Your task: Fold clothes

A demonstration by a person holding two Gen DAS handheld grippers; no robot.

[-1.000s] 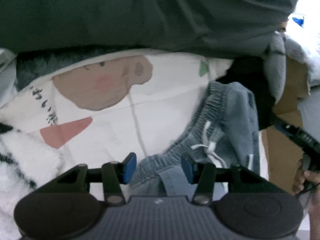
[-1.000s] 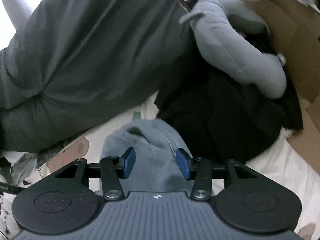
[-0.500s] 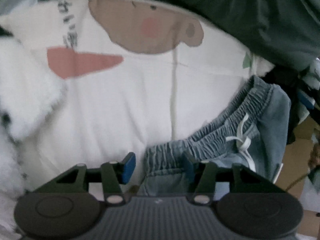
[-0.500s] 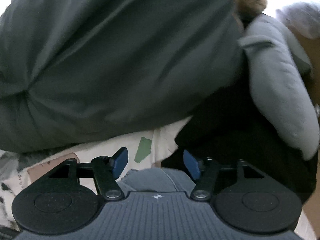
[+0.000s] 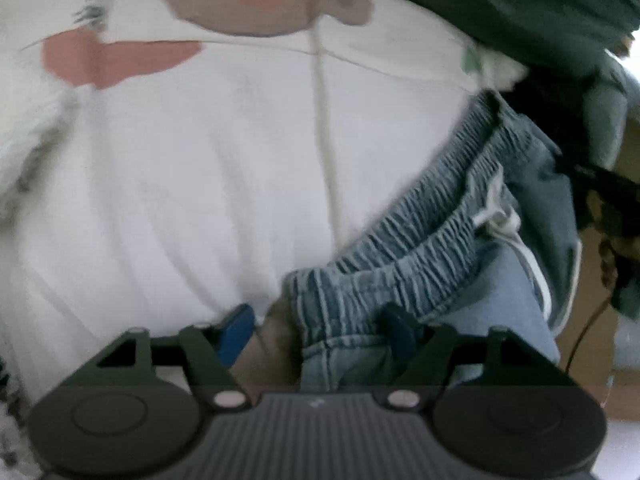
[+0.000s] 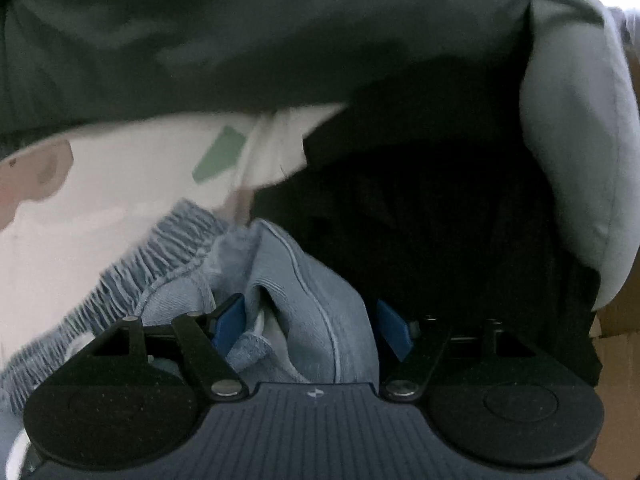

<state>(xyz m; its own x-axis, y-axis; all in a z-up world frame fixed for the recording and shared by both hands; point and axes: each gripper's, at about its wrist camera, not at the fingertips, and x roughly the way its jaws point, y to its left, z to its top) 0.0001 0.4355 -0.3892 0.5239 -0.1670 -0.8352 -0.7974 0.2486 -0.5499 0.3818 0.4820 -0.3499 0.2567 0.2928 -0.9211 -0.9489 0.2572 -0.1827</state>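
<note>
Blue shorts bunched between two spread grippers, on a crowded bed.

The white sheet (image 5: 224, 184) fills the left and middle of the left view, with a dark green garment (image 6: 248, 32) across the top of both views, a black heap (image 6: 440, 208) centre right in the right view and a grey cushion (image 6: 576, 168) at its right edge. The shorts (image 5: 420, 248) lie crumpled, running from lower centre to the right of the left view, waistband ruffled, drawstring (image 5: 496, 208) loose. The left gripper (image 5: 318, 328) stands spread across the waistband end; the right gripper (image 6: 310, 326) stands spread around a raised fold, and neither is pinching. I judge a close here could catch only one layer, so the shorts would twist or sag when lifted. The right gripper could also snag the black heap just beside it, and the drawstring could get trapped in a fold.
</note>
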